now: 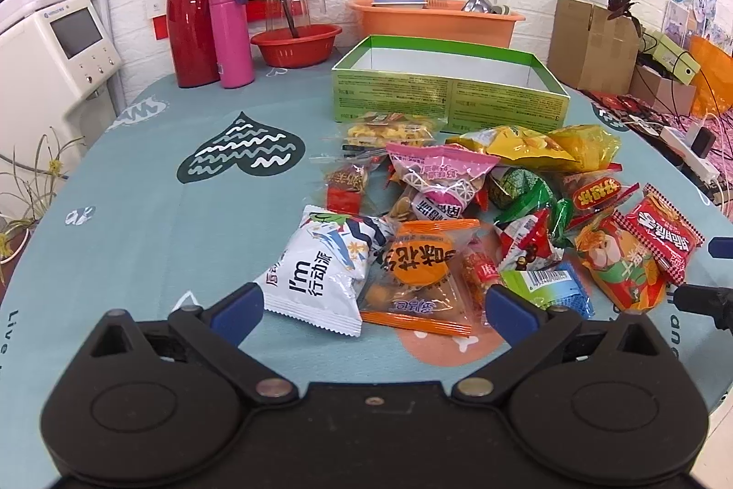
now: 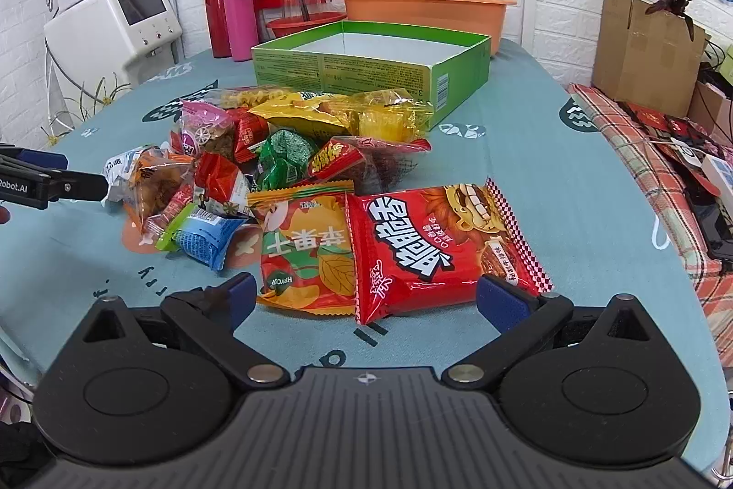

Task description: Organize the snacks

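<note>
Left gripper (image 1: 373, 308) spread wide, gripping nothing, poised just before a white packet (image 1: 323, 266) and an orange packet (image 1: 419, 276). Right gripper (image 2: 364, 299) likewise wide and unladen, facing a red packet (image 2: 435, 246) lying flat (partly over an orange-green one (image 2: 304, 255)). Beyond, heaped snacks (image 2: 293, 140) on the teal tablecloth (image 1: 137, 223); just behind, touching the heap, an open green box (image 2: 366, 63).

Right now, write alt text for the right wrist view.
The open right gripper sits just short of a red snack packet at the near edge of a snack pile on a teal tablecloth. An open green box stands behind it.
</note>
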### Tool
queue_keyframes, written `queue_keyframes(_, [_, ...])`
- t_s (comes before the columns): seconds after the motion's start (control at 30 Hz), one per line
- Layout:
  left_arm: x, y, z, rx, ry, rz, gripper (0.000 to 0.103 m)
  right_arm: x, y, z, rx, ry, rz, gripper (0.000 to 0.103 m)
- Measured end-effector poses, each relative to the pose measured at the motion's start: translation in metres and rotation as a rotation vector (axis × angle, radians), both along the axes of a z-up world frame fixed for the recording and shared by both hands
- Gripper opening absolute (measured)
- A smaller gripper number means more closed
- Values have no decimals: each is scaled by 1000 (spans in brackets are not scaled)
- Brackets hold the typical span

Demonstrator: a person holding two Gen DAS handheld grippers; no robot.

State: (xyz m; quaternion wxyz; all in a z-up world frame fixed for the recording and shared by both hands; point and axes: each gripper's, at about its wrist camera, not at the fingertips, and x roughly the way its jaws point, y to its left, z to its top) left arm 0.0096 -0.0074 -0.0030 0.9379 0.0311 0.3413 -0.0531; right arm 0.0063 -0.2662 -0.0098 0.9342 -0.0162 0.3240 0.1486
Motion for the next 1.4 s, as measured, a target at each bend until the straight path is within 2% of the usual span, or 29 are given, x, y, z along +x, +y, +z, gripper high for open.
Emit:
queue_keyframes(0.17, [1, -2, 1, -19, 13, -23, 103, 1, -3, 1, -9, -42, -54, 103])
queue_keyframes(0.33, [3, -23, 9, -85, 13, -134, 103, 3, -15, 0, 7, -34, -40, 103])
queue_keyframes(0.47, [13, -53, 11, -192, 62, -248, 103, 7, -28, 2, -45, -73, 45, 103])
queue_keyframes(0.53, [21, -71, 8, -253, 112, -289, 103, 12, -40, 3, -30, -75, 109, 103])
queue_keyframes(0.6, [26, -91, 2, -278, 146, -315, 103, 21, -55, 3, 11, -63, 142, 103])
queue_keyframes(0.67, [30, -110, -4, -279, 164, -343, 81, 31, -66, 1, 15, -27, 161, 103])
queue_keyframes(0.7, [33, -120, -7, -279, 179, -356, 76, 35, -69, -1, 2, -17, 158, 103])
queue_keyframes(0.77, [40, -135, -11, -303, 210, -372, 54, 41, -76, -5, -13, -14, 158, 103])
queue_keyframes(0.9, [58, -157, -18, -334, 250, -381, 50, 58, -94, -14, 109, 33, 200, 103])
queue_keyframes(1.0, [66, -168, -19, -330, 251, -379, 41, 61, -105, -22, 243, 97, 216, 103])
queue_keyframes(1.03, [67, -170, -19, -321, 242, -378, 41, 58, -108, -22, 274, 108, 224, 96])
queue_keyframes(1.1, [72, -174, -21, -305, 241, -376, 37, 45, -109, -21, 247, 100, 233, 89])
queue_keyframes(1.17, [78, -178, -25, -295, 248, -365, 37, 33, -110, -21, 225, 90, 240, 85])
queue_keyframes(1.2, [81, -181, -28, -297, 256, -366, 39, 28, -111, -20, 215, 92, 238, 77])
queue_keyframes(1.23, [85, -182, -30, -316, 266, -376, 40, 24, -112, -19, 206, 96, 233, 76])
queue_keyframes(1.33, [92, -186, -31, -349, 294, -401, 40, 18, -118, -18, 190, 98, 196, 77])
queue_keyframes(1.4, [93, -186, -32, -353, 296, -414, 44, 19, -124, -18, 203, 92, 150, 79])
